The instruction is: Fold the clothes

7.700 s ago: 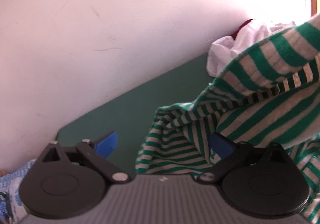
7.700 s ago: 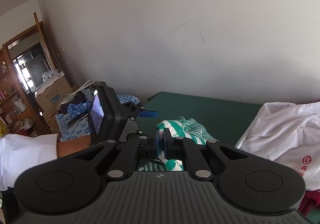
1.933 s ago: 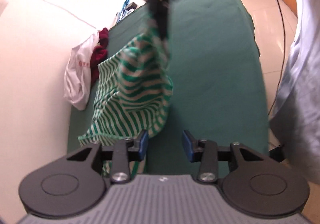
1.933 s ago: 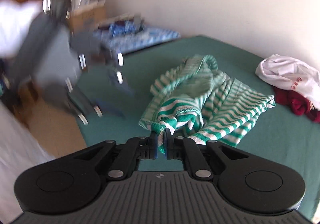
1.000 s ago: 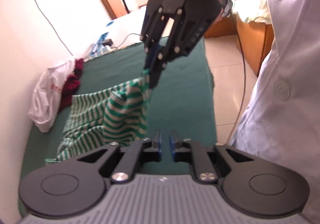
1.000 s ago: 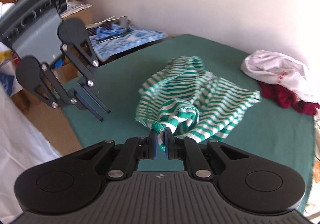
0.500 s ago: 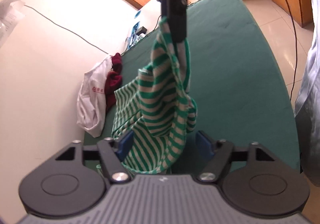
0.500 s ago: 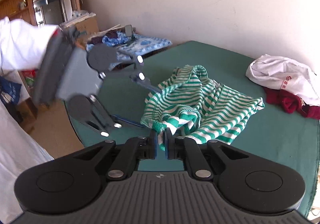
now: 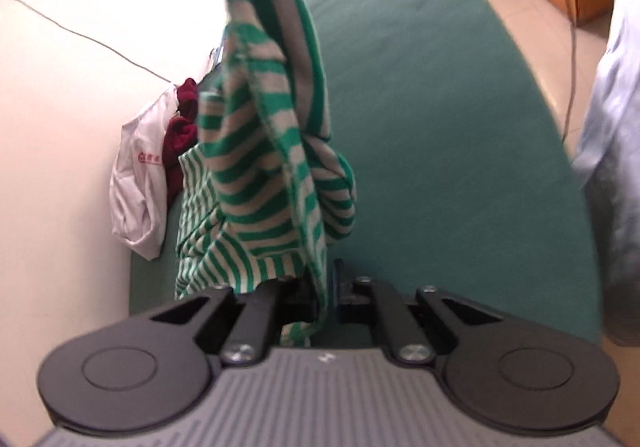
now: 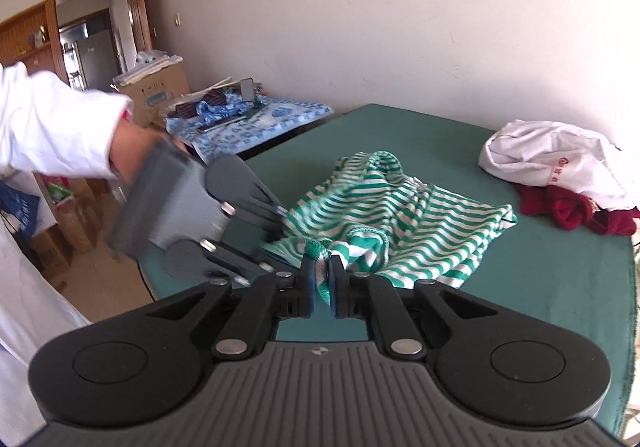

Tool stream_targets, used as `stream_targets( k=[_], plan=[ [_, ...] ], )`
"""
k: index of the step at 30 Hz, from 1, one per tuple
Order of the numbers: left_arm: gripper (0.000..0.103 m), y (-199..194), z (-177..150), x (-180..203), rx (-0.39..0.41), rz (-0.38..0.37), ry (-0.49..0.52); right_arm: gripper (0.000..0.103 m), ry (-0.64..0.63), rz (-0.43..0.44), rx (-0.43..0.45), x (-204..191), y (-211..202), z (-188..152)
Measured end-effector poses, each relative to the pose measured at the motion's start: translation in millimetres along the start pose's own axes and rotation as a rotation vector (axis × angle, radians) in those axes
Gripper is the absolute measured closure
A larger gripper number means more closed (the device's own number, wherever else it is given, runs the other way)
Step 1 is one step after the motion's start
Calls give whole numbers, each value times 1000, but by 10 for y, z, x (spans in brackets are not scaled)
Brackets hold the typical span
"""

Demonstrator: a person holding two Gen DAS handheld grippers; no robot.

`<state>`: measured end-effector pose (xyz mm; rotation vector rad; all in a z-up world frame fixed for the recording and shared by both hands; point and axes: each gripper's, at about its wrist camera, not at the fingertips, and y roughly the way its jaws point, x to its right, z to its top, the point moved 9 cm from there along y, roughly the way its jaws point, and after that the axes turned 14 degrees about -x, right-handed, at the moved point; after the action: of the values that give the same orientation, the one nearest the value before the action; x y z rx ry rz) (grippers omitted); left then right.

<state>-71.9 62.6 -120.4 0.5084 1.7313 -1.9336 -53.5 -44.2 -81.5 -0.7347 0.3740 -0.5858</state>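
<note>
Both the left tool and right tool pinch the striped garment; the left's fingertips seem cloth-hidden.

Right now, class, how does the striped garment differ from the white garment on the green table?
The striped garment is green-and-white and gripped by both grippers; the white garment is plain with a small red print and untouched. The striped one is partly lifted near the table's front; the white one lies bunched by the wall, against a dark red cloth. Both are unfolded.

A lived-in home room is showing: wooden doorframe, cardboard boxes, clothes lying on a green-covered table.
</note>
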Motion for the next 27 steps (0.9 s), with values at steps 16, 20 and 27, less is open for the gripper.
stream_targets(
  k=[16, 20, 27],
  plan=[
    [103, -347, -86, 93, 70, -99, -285, 90, 38, -34, -49, 11, 172, -128],
    [103, -257, -56, 76, 136, -180, -469, 89, 115, -39, -18, -28, 233, -184],
    [102, -194, 21, 64, 189, -144, -683, 41, 285, -262, 167, 67, 189, -299]
  ],
)
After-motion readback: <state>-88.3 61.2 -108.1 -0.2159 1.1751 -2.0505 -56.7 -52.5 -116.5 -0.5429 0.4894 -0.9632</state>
